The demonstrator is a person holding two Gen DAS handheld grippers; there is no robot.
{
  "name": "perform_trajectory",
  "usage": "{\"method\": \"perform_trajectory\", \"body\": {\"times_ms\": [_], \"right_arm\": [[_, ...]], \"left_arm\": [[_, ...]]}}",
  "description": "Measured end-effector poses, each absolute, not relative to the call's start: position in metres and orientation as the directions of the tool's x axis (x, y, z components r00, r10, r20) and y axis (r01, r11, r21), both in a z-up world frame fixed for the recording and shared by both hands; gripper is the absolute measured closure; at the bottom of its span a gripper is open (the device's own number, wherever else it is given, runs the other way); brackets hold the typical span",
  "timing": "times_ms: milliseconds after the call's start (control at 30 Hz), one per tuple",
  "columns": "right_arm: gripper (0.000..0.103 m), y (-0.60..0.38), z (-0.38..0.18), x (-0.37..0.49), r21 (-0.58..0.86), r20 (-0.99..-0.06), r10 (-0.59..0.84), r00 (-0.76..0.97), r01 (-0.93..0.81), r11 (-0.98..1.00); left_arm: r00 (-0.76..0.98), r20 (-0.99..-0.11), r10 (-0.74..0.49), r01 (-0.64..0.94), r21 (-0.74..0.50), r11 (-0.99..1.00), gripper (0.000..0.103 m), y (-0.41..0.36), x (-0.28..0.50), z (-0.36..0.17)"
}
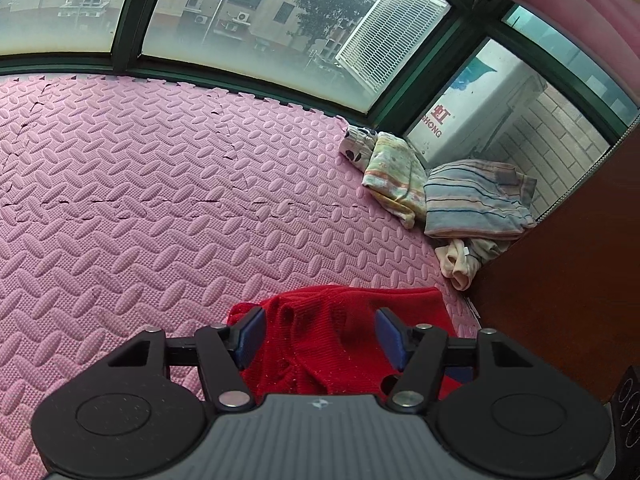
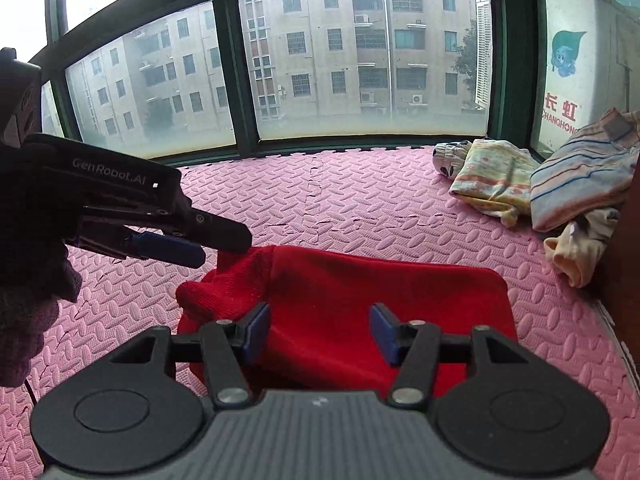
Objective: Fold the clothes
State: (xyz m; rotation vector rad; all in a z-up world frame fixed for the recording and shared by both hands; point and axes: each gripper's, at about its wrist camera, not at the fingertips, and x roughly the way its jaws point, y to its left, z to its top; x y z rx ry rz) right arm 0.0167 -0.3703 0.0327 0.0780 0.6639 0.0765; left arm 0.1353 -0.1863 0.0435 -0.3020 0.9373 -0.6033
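Observation:
A red knit garment (image 2: 340,304) lies folded on the pink foam mat (image 2: 360,200); it also shows in the left wrist view (image 1: 332,340). My left gripper (image 1: 320,336) is open, its blue pads on either side of the red cloth's near-left part. In the right wrist view the left gripper (image 2: 224,248) comes in from the left, its tips at the garment's raised left corner. My right gripper (image 2: 319,330) is open just above the garment's near edge, holding nothing.
Several folded clothes lie at the back right: a striped blue one (image 1: 476,200), a pastel patterned one (image 1: 396,176) and a cream one (image 1: 456,264). A brown wooden panel (image 1: 568,280) stands on the right. Green-framed windows (image 2: 360,60) run along the mat's far edge.

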Motion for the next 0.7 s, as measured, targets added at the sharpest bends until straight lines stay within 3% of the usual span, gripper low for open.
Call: {"method": "perform_trajectory", "body": {"times_ms": [367,700], "right_arm": [[0.047,-0.351,0.007,0.023,0.077,-0.628,0.102,0.771,-0.068,0.995],[0.047,-0.388,0.034,0.012,0.091,-0.600,0.068,0.797,-0.017,0.996]], "left_arm": [[0.453,-0.663,-0.596,0.296,-0.519,0.802,0.041,-0.177,0.145,0.037],[0.485,-0.629,-0.608,0.324,-0.516,0.793,0.049,-0.174,0.136,0.046]]}}
